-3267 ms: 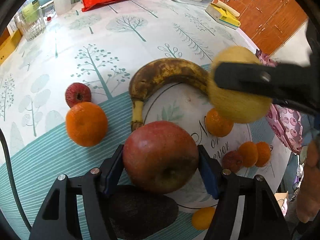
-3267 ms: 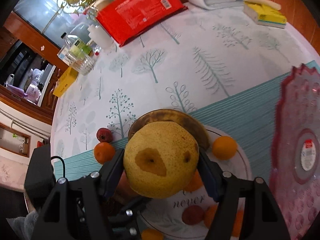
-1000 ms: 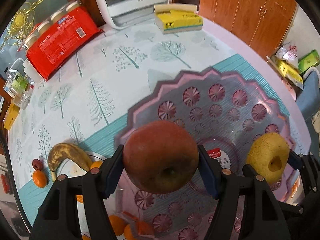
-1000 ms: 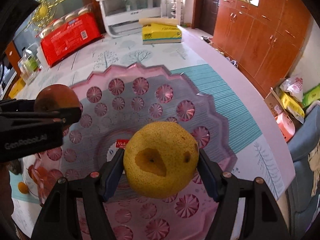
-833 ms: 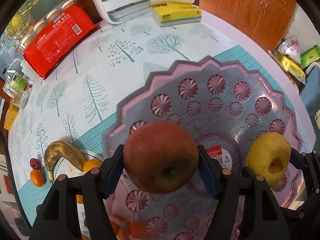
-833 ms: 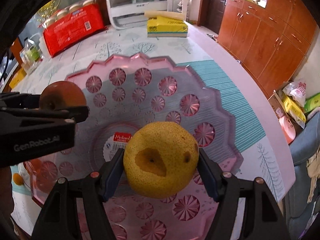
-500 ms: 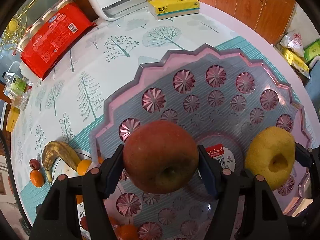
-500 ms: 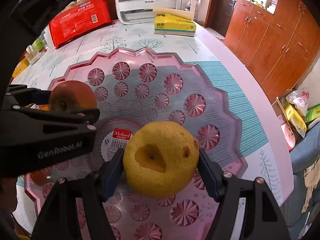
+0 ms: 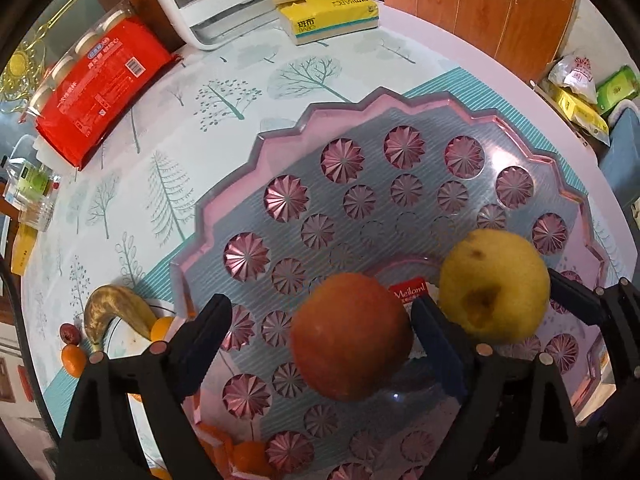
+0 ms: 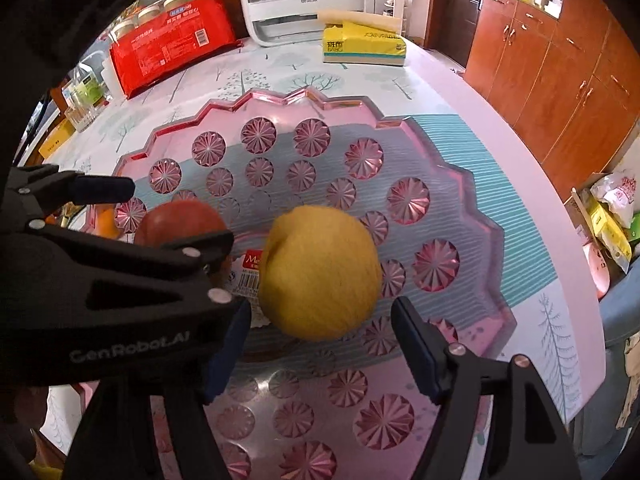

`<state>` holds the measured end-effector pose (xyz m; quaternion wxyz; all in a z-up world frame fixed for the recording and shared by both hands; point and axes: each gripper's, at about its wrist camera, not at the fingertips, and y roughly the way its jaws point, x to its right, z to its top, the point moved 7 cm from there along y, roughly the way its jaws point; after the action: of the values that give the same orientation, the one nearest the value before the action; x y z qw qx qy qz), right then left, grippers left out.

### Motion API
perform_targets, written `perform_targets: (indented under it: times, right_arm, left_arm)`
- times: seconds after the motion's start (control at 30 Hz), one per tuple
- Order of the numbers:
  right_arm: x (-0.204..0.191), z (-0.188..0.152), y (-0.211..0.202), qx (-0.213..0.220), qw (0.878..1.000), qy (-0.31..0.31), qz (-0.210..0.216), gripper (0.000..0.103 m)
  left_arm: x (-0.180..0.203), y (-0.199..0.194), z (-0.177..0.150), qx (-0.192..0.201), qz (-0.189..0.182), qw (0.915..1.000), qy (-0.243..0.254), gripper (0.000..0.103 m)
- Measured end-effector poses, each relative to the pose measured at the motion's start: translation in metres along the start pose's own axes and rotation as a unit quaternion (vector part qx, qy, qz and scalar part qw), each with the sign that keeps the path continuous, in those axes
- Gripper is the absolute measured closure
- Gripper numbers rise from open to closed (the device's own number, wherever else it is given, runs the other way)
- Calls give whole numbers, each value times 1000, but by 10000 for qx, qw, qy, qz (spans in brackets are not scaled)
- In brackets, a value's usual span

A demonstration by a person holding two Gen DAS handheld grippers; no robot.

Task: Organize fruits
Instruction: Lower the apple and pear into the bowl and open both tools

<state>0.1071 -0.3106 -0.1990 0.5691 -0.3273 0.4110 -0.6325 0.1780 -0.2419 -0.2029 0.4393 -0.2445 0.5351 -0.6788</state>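
The pink tray (image 9: pixel 400 98) covered much of the table (image 9: pixel 248 64). Near its centre lay the yellow pear (image 10: pixel 319 272) and red apple (image 9: pixel 351 337), between the spread jaws of the right gripper (image 10: pixel 320 346) and left gripper (image 9: pixel 320 326), whose jaws had just been opening.

Both claws newly wide, apple (image 9: pixel 351 336) and pear (image 10: pixel 319 278) loose over pink tray (image 9: pixel 224 208)

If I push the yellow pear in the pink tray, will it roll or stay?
The yellow pear looks nearly round, so it would probably roll. The pink tray looks glossy and smooth, so little would slow it, though its raised rim should likely stop it.
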Motion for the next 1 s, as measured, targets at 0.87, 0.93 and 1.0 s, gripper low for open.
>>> perform_targets:
  times: [0.87,0.93,1.0]
  right_arm:
    - [-8,-1,-42,712,9974,110,52,28]
    - [-12,0,-48,831,9965,62,56,28]
    - [-15,1,-52,920,9957,51,91,28]
  left_arm:
    - [-24,-55,-11,700,-48,9961,-538,13]
    - [-27,-62,-12,799,-124,9947,-630,13]
    - [-31,-67,-13,876,-184,9935,-708,13]
